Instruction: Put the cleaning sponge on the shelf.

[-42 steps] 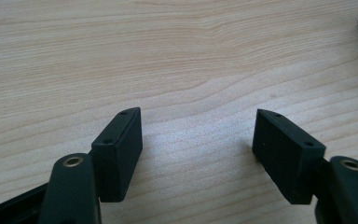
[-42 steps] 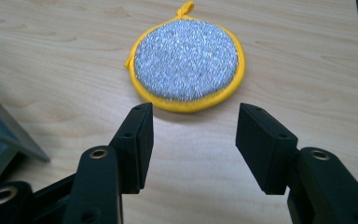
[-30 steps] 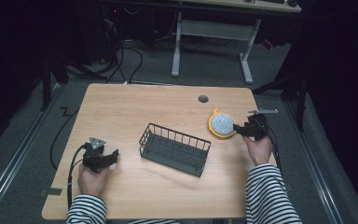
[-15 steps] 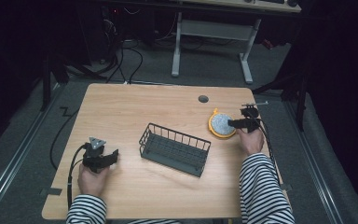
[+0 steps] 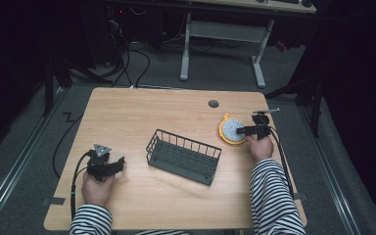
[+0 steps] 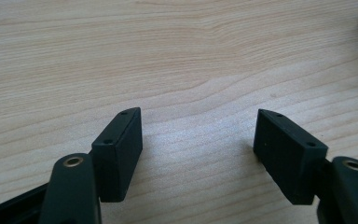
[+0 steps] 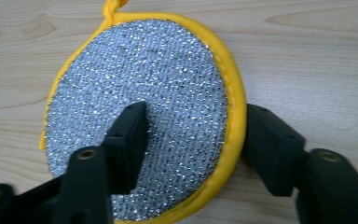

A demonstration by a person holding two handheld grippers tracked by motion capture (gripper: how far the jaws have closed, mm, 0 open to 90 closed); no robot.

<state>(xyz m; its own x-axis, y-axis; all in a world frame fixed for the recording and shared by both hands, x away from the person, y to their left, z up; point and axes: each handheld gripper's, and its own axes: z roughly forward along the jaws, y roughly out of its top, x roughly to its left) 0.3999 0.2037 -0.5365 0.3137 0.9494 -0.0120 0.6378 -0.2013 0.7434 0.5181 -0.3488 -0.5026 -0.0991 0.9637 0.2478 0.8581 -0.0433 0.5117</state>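
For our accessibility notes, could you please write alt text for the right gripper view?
The right gripper straddles the edge of a round, silver-faced, yellow-rimmed scouring pad lying on the light wooden table; one jaw is over the pad, the other beside it.

Scrubber (image 5: pixel 232 129) right of rack (image 5: pixel 183 156)

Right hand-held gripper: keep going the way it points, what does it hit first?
The round yellow-rimmed scouring pad. The right hand-held gripper already straddles its near edge, jaws open; whether they touch it is unclear.
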